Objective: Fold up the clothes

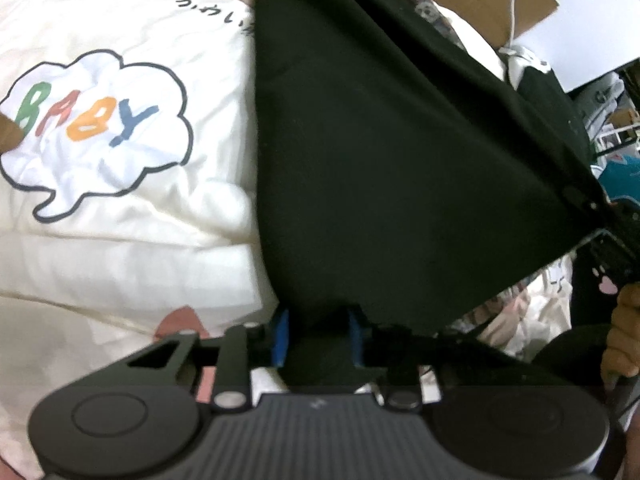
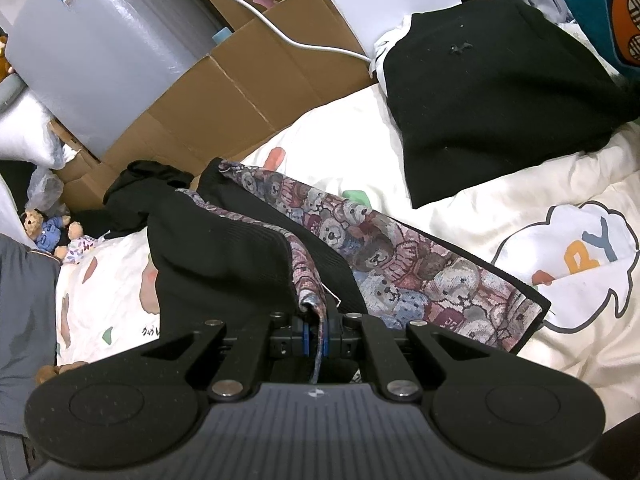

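A black garment (image 1: pixel 380 160) with a teddy-bear woven side (image 2: pixel 400 248) is held between both grippers over the bed. My left gripper (image 1: pixel 318 336) is shut on a bunched black fold, with its blue pads (image 1: pixel 280 336) on either side of the cloth. From there the fabric rises taut to the right, towards the other gripper (image 1: pixel 612 236) and a hand (image 1: pixel 624 328). My right gripper (image 2: pixel 316 336) is shut on a bear-patterned edge that runs between its pads. The rest of the garment lies crumpled on the quilt ahead of it.
The cream quilt (image 1: pixel 120 264) carries a "BABY" cloud print (image 1: pixel 92 120). A folded black garment (image 2: pixel 500 100) lies at its far right. Flattened cardboard (image 2: pixel 240 80), a white cable (image 2: pixel 280 36), a silver cabinet (image 2: pixel 100 52) and a small toy bear (image 2: pixel 44 228) border the bed.
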`<state>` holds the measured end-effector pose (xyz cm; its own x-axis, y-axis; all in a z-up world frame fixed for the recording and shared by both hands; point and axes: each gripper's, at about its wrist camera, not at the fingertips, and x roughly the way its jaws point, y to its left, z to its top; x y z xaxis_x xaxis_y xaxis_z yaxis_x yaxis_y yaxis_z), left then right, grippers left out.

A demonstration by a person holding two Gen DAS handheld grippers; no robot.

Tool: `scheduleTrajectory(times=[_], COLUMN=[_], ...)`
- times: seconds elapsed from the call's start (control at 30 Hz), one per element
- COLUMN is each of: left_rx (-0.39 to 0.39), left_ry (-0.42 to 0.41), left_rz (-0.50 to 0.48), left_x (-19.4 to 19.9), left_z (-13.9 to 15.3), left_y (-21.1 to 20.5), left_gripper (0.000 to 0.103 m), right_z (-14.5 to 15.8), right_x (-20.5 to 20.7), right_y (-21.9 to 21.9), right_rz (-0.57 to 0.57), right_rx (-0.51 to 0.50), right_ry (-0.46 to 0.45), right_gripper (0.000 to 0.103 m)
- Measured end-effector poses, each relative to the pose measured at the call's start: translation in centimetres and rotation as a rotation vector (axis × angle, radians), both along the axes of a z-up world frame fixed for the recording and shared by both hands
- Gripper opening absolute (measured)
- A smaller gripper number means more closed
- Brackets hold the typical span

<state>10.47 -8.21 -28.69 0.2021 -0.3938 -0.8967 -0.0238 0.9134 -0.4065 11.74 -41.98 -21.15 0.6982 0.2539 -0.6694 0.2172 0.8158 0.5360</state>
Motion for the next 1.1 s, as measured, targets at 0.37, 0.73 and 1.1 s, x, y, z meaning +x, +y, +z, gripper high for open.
scheduleTrajectory(times=[0.37, 0.73, 1.1], left_rx=[0.021, -0.018, -0.072], left_ry=[0.034, 0.013, 0.021], left_rz=[-0.035, -0.067, -0.114], left_x=[-0.9, 0.2, -0.3], left_z=[-1.9, 0.6, 1.1], left_y=[-2.4, -3.1, -4.9], left_gripper=[0.039, 0.004, 0.003], right_z=[-0.3, 0.6, 0.8], right_x=[0.1, 0.6, 1.0], right_y=[-0.7, -2.2, -5.4], right_rz=[-0.030, -0.007, -0.031], right_rx=[0.027, 0.000, -0.026], right_ry=[0.027, 0.058, 0.136], right_gripper=[0.006, 0.006, 0.006])
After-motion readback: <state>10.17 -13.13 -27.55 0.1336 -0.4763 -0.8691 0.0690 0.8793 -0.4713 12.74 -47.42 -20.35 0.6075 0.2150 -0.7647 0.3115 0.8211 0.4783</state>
